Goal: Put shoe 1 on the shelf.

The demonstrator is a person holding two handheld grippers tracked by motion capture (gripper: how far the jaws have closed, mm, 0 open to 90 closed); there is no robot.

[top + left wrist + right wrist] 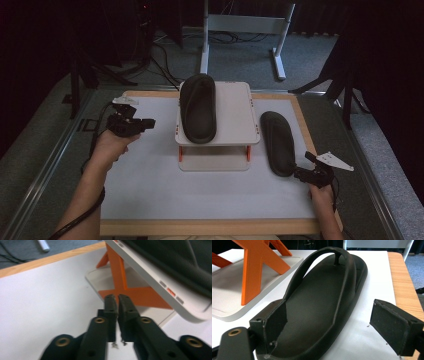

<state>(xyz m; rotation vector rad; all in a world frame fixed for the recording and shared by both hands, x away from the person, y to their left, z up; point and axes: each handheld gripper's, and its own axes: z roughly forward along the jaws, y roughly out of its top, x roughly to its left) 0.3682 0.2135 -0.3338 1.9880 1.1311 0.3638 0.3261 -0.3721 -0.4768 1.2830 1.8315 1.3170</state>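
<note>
Left black two-jaw claw: brass-ringed screw holes, grey three-cornered plate, black trailing cable. Right black two-jaw claw: flat square pads, white three-cornered plate. Forearms bare, unsleeved.

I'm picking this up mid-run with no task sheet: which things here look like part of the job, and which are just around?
Likely in the job:
- black rubber flip-flop on the table, heel between the open right gripper jaws
- matching black flip-flop on the rack
- white two-tier rack with orange legs
- shut left gripper

Just around:
- white metal stand
- floor cables
</note>
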